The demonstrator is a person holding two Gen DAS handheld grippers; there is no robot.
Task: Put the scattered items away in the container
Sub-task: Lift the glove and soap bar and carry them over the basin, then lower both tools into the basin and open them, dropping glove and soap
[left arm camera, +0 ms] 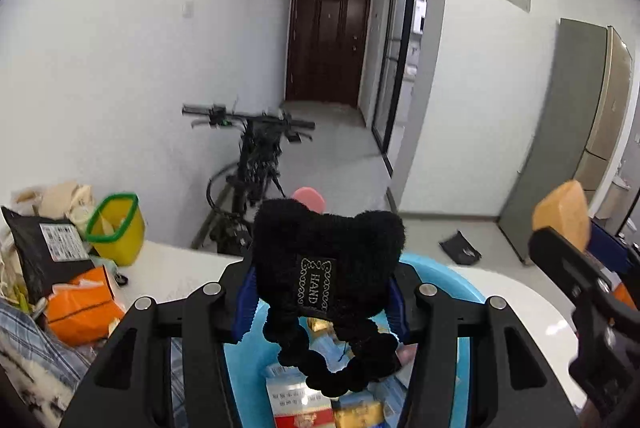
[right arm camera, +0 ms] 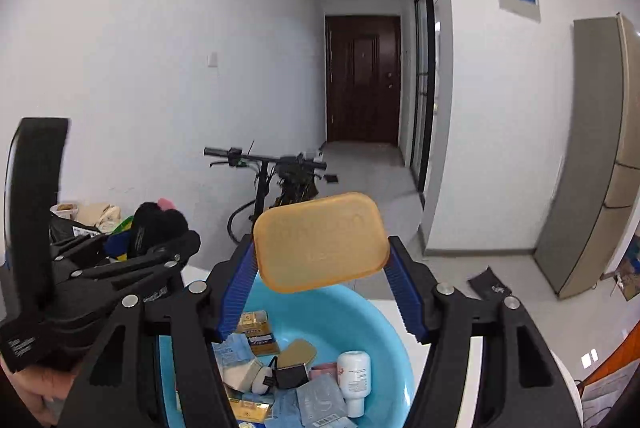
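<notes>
Black linkage arms of the left gripper [left arm camera: 322,292] fill the near edge of the left wrist view, and its blue-padded jaws are closed partway on a black fuzzy hair tie [left arm camera: 328,260] with a woven label; the tie's looped band hangs down below the pads. Directly beneath sits the blue basin [left arm camera: 460,280] on the white table [left arm camera: 520,304], with cartons and packets lying in it, among them a red and white box [left arm camera: 298,404]. At the right edge the right gripper [left arm camera: 560,240] shows from the side, with the orange soap bar [left arm camera: 564,212] in its grip. On the left of the table lie an orange packet [left arm camera: 80,308], a black mailer bag [left arm camera: 44,252] and a yellow bin with a green rim [left arm camera: 116,224]. Far behind stands a bicycle [left arm camera: 252,156], with a dark door [left arm camera: 328,40] at the end of the hallway.

Near the lens of the right wrist view, the right gripper [right arm camera: 322,268] has its jaws set wide and clamped on the two ends of the orange soap bar [right arm camera: 320,242], which is held above the far rim of the blue basin [right arm camera: 384,332]. Inside the basin lie a white bottle [right arm camera: 354,380], a gold carton [right arm camera: 258,334], a black charger [right arm camera: 290,374] and grey sachets [right arm camera: 320,404]. At the left, the left gripper [right arm camera: 156,240] carries the black hair tie [right arm camera: 158,222] beside the basin's left rim.
</notes>
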